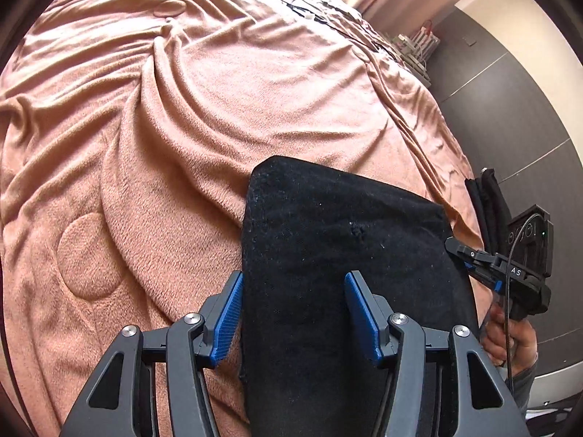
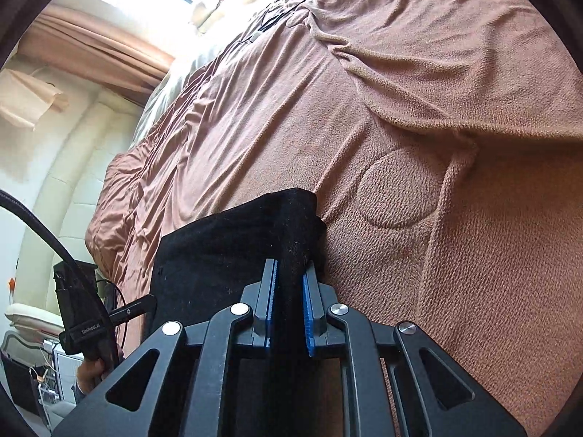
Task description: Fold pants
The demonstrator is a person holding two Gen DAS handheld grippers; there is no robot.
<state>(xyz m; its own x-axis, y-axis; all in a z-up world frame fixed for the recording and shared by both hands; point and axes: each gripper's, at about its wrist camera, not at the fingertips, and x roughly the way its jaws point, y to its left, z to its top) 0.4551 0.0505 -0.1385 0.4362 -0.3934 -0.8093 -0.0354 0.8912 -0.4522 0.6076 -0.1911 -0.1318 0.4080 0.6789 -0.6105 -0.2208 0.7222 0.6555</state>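
Blue-padded tongs are filling the bottom of both wrist views, and each pair is working on the black pants point(image 1: 328, 255) lying on a bed under a wrinkled pink blanket point(image 1: 164, 127). Left tongs point(image 1: 293, 315) are standing half open, astride one edge of the dark cloth: the left pad is sitting just off the fabric's edge over the blanket while the right pad is over the cloth itself, so neither pad is pressing on it. Right tongs point(image 2: 289, 307) are standing narrow, pinching a raised ridge of the pants point(image 2: 233, 247) between the pads, probably to hold that side ready for lifting. Seen from the left wrist, the right tongs point(image 1: 460, 251) are reaching in at the far side edge of the same panel, with a person's hand point(image 1: 510, 338) gripping the handle below. From the right wrist, the left tongs point(image 2: 145, 302) are showing as a dark finger beside the garment's opposite edge. Judging by this, the two tools are taking matching spots on either side so the fabric can be lifted evenly for a fold; the left grip is not yet made
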